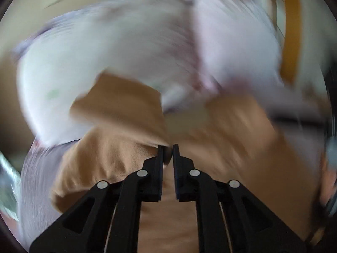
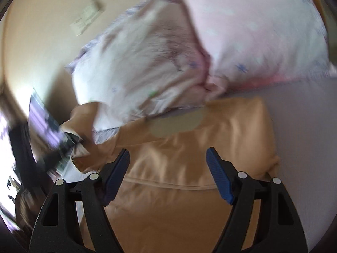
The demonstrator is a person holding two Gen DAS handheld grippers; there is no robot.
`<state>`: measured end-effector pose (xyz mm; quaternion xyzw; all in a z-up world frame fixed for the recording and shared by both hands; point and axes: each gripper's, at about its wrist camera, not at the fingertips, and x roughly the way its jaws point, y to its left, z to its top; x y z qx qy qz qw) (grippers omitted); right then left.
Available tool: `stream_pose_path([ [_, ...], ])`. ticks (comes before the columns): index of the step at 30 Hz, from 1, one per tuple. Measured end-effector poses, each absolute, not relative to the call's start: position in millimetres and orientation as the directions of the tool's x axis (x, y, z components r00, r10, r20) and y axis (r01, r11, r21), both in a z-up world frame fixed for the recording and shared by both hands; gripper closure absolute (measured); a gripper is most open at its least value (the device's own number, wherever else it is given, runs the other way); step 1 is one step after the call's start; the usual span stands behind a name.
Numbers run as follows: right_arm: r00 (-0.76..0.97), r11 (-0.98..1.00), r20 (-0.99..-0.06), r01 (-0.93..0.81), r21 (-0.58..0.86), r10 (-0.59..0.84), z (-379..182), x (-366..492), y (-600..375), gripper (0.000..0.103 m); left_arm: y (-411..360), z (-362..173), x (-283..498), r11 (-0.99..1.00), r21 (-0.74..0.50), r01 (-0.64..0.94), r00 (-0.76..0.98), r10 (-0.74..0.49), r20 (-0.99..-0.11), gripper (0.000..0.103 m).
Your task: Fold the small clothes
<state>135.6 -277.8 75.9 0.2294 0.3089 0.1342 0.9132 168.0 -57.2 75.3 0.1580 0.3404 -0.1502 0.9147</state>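
Left wrist view: the left gripper (image 1: 168, 147) pinches the tan garment (image 1: 118, 147) at an edge. The right gripper (image 2: 167, 154) hovers spread wide above the garment's hem, running crosswise.

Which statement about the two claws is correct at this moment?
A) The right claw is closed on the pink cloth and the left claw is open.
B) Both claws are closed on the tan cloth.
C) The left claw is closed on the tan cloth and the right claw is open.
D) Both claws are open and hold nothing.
C: the left claw pinches the tan soft-cloth garment between nearly closed fingers, while the right claw stands wide apart above it.
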Motion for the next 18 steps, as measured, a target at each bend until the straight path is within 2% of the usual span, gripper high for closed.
stream_pose_path([
  [2,0.743,0.839,-0.539,-0.056,0.542,0.398,61.8,146.1,-290.0,0.036,-104.7,34.3,145.8,0.803,0.342,0.488,0.694,-0.118,-0.711,0.093],
  [3,0.724,0.829,-0.555,-0.039,0.558,0.408,55.8,150.3,-294.6,0.047,-113.0,23.6,133.1,0.768,0.394,0.506,0.700,-0.098,-0.707,0.092],
  [4,0.709,0.821,-0.566,-0.032,0.570,0.421,51.5,153.3,-297.3,0.052,-114.6,17.8,114.8,0.735,0.437,0.518,0.714,-0.091,-0.694,0.091],
  [6,0.687,0.821,-0.590,-0.016,0.571,0.424,45.5,160.7,-298.6,0.058,-102.0,22.3,92.7,0.730,0.454,0.512,0.736,-0.100,-0.670,0.077],
  [7,0.679,0.829,-0.606,-0.007,0.559,0.414,43.4,163.2,-295.4,0.059,-89.8,28.0,82.8,0.746,0.444,0.497,0.743,-0.102,-0.661,0.060],
  [8,0.670,0.838,-0.622,0.000,0.546,0.405,41.2,166.8,-292.8,0.060,-74.9,33.9,75.9,0.768,0.430,0.474,0.751,-0.098,-0.653,0.055],
  [11,0.612,0.865,-0.687,0.009,0.501,0.392,28.7,180.7,-276.4,0.071,-36.4,41.4,68.7,0.823,0.410,0.392,0.754,-0.032,-0.657,0.055],
  [13,0.585,0.882,-0.718,0.010,0.471,0.377,17.8,181.2,-268.6,0.085,-9.4,36.8,69.5,0.859,0.388,0.334,0.729,0.025,-0.684,0.055],
  [14,0.599,0.894,-0.715,0.000,0.449,0.359,18.5,180.1,-266.4,0.096,3.5,32.3,71.4,0.876,0.368,0.312,0.710,0.042,-0.703,0.055],
  [16,0.610,0.895,-0.691,-0.072,0.439,0.388,24.5,176.0,-256.4,0.100,24.0,25.0,71.6,0.901,0.334,0.278,0.678,0.063,-0.733,0.055],
  [18,0.692,0.925,-0.646,-0.081,0.372,0.321,45.1,169.0,-256.4,0.100,36.3,20.4,71.6,0.917,0.306,0.255,0.658,0.067,-0.750,0.053],
])
